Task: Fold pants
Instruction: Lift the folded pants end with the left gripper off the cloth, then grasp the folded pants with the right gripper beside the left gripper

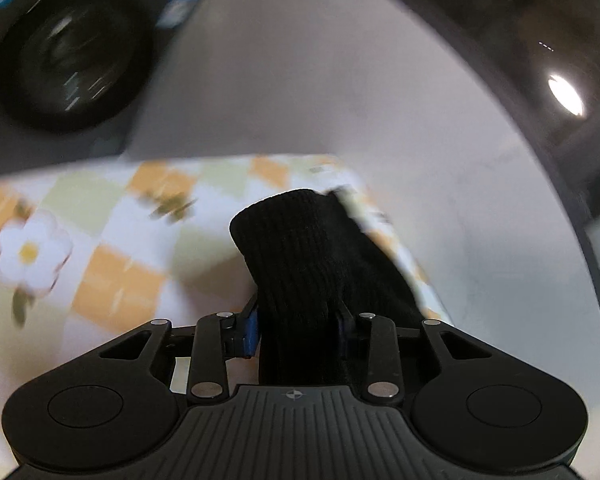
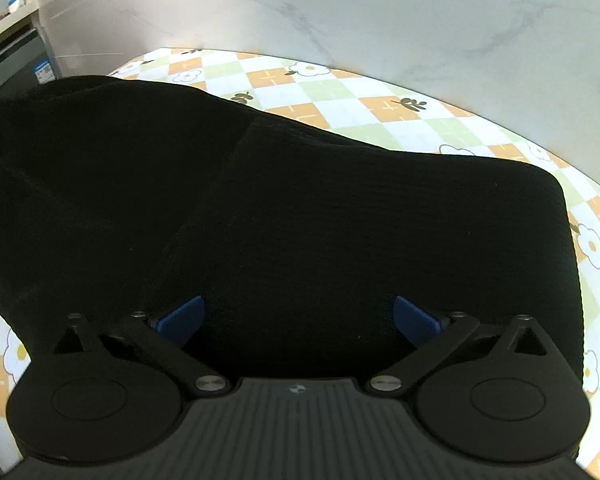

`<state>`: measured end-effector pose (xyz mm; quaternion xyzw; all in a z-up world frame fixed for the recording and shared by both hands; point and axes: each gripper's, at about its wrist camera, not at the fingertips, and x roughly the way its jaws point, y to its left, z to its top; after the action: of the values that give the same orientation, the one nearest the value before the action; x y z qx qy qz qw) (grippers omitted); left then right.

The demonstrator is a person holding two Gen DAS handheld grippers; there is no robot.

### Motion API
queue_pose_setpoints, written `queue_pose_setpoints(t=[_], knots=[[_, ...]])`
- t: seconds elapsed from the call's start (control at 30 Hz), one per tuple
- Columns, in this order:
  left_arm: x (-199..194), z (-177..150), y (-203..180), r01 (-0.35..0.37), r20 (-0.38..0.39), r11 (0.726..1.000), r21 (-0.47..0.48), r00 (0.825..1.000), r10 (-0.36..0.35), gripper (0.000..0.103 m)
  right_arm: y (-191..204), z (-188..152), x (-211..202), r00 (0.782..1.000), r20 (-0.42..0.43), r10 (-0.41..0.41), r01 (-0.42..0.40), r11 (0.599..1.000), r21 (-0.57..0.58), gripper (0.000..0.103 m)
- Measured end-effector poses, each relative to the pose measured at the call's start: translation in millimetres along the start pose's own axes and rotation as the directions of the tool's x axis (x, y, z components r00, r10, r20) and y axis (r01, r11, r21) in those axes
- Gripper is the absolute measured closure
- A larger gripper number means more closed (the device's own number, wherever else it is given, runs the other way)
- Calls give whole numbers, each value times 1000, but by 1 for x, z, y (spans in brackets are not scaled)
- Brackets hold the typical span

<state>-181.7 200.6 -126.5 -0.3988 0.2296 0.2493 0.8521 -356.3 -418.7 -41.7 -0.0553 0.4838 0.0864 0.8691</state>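
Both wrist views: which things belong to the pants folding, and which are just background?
Part of the job:
black pants
left claw, shut on a bunch of the fabric
right claw, open over the pants

Just background:
checked flowered tablecloth
marbled wall
dark round appliance, blurred

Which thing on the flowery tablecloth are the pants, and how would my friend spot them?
Find the checked tablecloth with white flowers. The pants are the big black ribbed heap on it, the only plain dark thing there.
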Motion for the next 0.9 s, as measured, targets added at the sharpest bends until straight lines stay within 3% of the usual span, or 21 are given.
queue_pose_setpoints(t=[0.13,0.23,0.33,0.47,0.53,0.6,0.7,0.77,0.8,0.83,0.87,0.9], knots=[[-23,3,-60,144,23,967,210,988,-152,69,-27,1,-18,997,36,70,-74,991,115,5],[-34,-5,-115,255,-2,901,352,962,-272,70,-63,-7,-46,992,118,54,-78,975,208,5],[-40,-26,-172,372,-70,800,471,920,-386,70,-105,-23,-73,986,165,-8,-43,953,299,5],[-35,-84,-240,525,-246,620,583,841,-481,70,-155,-53,-99,981,171,-95,12,902,432,5],[-18,-121,-265,583,-362,540,608,808,-465,70,-173,-68,-107,979,158,-131,37,870,492,5],[1,-163,-282,627,-475,481,613,779,-409,70,-185,-82,-114,979,148,-142,40,840,541,5],[36,-221,-295,655,-621,389,648,750,-229,68,-191,-94,-122,980,156,-125,16,827,563,8],[51,-234,-290,659,-654,388,644,738,-168,60,-190,-98,-128,980,167,-105,-7,829,560,9],[51,-231,-288,676,-670,405,616,720,-182,42,-186,-97,-128,981,172,-94,-17,834,552,10],[55,-223,-288,705,-701,440,556,682,-208,34,-184,-92,-125,981,175,-78,-30,840,541,11],[61,-212,-287,736,-737,485,472,632,-240,24,-180,-88,-125,982,180,-59,-46,846,530,12],[60,-204,-285,755,-758,522,398,591,-276,22,-174,-84,-125,982,186,-42,-63,849,524,13]])
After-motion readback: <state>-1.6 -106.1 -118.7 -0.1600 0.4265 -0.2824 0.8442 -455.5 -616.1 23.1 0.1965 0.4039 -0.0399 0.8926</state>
